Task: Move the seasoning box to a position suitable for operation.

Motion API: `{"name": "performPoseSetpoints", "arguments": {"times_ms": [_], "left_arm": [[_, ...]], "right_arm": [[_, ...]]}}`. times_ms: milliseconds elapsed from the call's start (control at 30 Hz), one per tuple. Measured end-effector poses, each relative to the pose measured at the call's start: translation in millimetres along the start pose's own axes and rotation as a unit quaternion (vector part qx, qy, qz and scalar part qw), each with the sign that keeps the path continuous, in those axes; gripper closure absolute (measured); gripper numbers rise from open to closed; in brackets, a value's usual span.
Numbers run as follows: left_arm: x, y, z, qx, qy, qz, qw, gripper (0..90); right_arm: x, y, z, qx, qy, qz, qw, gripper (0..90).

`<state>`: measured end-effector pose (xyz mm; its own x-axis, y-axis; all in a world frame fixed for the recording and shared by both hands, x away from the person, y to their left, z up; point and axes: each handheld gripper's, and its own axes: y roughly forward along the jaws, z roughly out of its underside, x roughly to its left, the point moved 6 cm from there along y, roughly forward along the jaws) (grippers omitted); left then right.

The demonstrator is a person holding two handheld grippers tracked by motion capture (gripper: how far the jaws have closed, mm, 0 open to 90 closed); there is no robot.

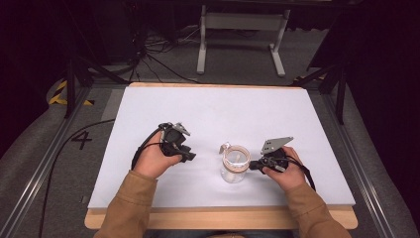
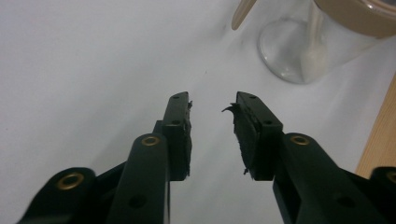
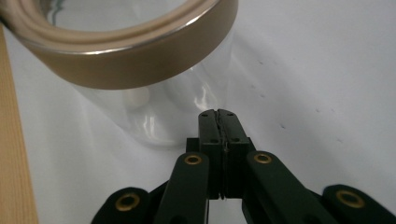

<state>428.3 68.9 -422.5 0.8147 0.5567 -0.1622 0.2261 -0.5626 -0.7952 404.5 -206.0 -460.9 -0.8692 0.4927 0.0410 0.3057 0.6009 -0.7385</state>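
Standing upright on the white table (image 1: 213, 106) is a clear glass jar (image 1: 234, 166) with a tan rim band, positioned toward the near edge and slightly right of centre, between the two hands. A small pale object is lying inside the jar, though the glass is blurring it too much to identify. A tan tab is projecting from the rim on the side facing the left hand. The left hand-held gripper (image 2: 212, 114) is resting well clear of the jar on its left, its jaws standing partly apart with nothing between them and only bare table showing in the gap; worn, frayed padding is showing on the inner face of its fingers (image 2: 245, 128). In the left gripper view the jar is sitting beyond and to the right of the tips, out of contact. The right hand-held gripper (image 3: 218, 114) is pointing at the jar from the right, its jaws pressed fully together and holding nothing. In the right gripper view its closed tips are sitting just beside the lower wall of the jar; whether they are actually touching the glass is not clear from this angle. A strip of bare wood is bordering the table along its near edge.
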Motion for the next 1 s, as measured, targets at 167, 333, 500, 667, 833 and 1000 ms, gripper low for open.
{"name": "performPoseSetpoints", "arguments": {"times_ms": [167, 333, 500, 667, 833, 1000], "left_arm": [[1.7, -1.5, -3.3, -0.024, -0.009, 0.014, 0.9996, 76.3], [2.5, 0.7, -4.9, -0.028, 0.0, 0.011, 0.9995, 81.0], [1.4, 8.8, -6.7, -0.038, 0.009, 0.013, 0.9992, 83.7], [-1.6, 20.7, -10.9, -0.057, 0.024, 0.02, 0.9979, 86.7], [-6.1, 30.4, -16.8, -0.07, 0.041, 0.029, 0.9963, 89.5], [-12.8, 42.2, -26.2, -0.071, 0.065, 0.036, 0.9947, 89.2]], "right_arm": [[10.7, 2.0, -2.4, 0.007, -0.014, -0.008, 0.9998, 90.0], [20.3, 5.1, -5.3, 0.011, -0.025, -0.019, 0.9994, 90.0], [31.2, 9.9, -9.2, 0.012, -0.039, -0.034, 0.9986, 90.0], [33.1, 9.8, -10.5, -0.001, -0.044, -0.039, 0.9983, 90.0], [28.9, 0.8, -9.6, -0.018, -0.036, -0.031, 0.9987, 90.0], [21.4, -10.2, 0.2, -0.025, -0.02, -0.016, 0.9994, 90.0]]}}
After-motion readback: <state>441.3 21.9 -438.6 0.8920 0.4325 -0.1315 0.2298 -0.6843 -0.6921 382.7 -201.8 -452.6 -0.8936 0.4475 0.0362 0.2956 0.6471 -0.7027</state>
